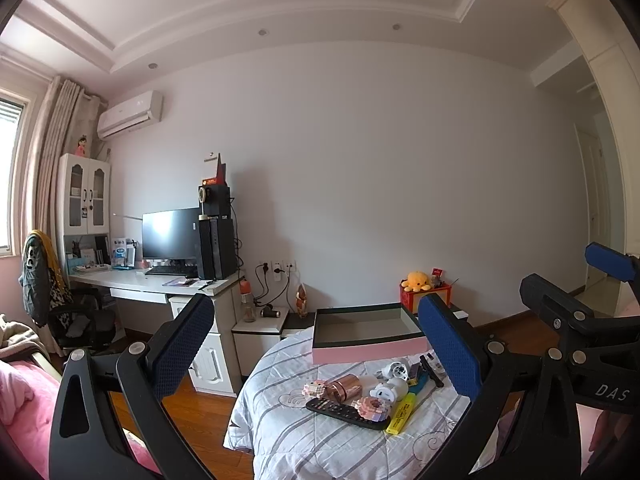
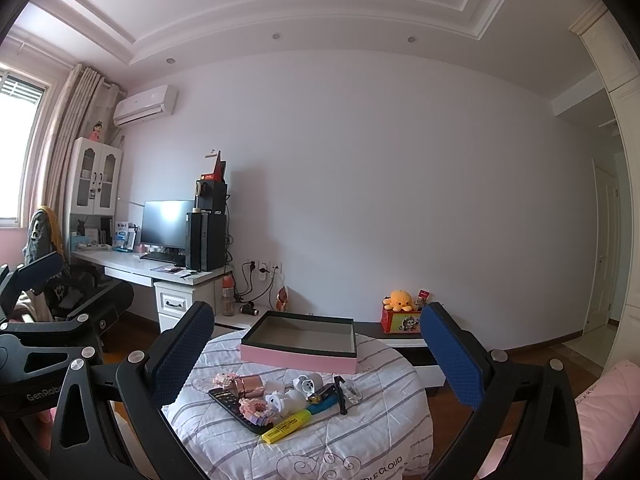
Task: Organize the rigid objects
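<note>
Ahead, between the spread fingers of both grippers, a shallow pink box with a dark rim sits open on a round surface covered by a striped white quilt; its grey inside looks bare as far as either view shows. The left gripper and the right gripper are both released, jaws wide apart and grasping nothing.

Nearer the jaws than the box lies a loose cluster, things touching or overlapping: a black remote, a yellow highlighter just beside it, a rose-gold cylinder on its side, two pink brick-built toys, a white figurine and some dark small items too tiny to tell.

Beyond the left jaw stands a white desk with a monitor and a black computer tower. Past the right jaw, a yellow plush octopus rests on a red box against the plain wall. Wooden floor shows below.
</note>
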The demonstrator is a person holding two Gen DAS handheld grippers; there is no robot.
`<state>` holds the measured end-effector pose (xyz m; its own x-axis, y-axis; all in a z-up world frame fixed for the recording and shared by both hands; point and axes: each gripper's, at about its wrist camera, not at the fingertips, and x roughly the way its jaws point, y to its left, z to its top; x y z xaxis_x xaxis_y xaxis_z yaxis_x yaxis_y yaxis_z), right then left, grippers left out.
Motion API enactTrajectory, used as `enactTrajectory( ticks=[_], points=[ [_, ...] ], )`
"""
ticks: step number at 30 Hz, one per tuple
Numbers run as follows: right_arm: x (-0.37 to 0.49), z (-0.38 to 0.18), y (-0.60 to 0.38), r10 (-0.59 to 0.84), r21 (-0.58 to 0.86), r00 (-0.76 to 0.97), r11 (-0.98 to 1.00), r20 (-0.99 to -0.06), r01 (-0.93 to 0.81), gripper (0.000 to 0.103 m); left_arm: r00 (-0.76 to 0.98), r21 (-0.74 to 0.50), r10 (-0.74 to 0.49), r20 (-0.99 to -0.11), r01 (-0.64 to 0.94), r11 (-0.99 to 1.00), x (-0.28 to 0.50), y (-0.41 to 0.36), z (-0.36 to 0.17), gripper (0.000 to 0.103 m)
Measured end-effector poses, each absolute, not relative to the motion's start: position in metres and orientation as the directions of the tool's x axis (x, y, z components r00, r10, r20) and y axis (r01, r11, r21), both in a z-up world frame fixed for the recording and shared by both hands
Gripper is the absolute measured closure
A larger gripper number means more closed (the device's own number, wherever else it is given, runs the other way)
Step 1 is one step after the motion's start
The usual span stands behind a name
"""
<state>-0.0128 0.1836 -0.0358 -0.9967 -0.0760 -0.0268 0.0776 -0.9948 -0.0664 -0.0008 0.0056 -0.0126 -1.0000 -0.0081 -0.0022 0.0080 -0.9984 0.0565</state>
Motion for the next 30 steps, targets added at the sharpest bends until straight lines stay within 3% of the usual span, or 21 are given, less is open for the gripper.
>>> enactTrajectory(
  ticks=[30],
  points=[
    [-0.017,-0.042,0.180,-0.075,-0.072,-0.996,-0.994,-0.051,0.079,0.000,-0.999,0.052,0.009,-0.037,-0.011,-0.999,-0.010,0.002,-0.025,0.000]
  ],
)
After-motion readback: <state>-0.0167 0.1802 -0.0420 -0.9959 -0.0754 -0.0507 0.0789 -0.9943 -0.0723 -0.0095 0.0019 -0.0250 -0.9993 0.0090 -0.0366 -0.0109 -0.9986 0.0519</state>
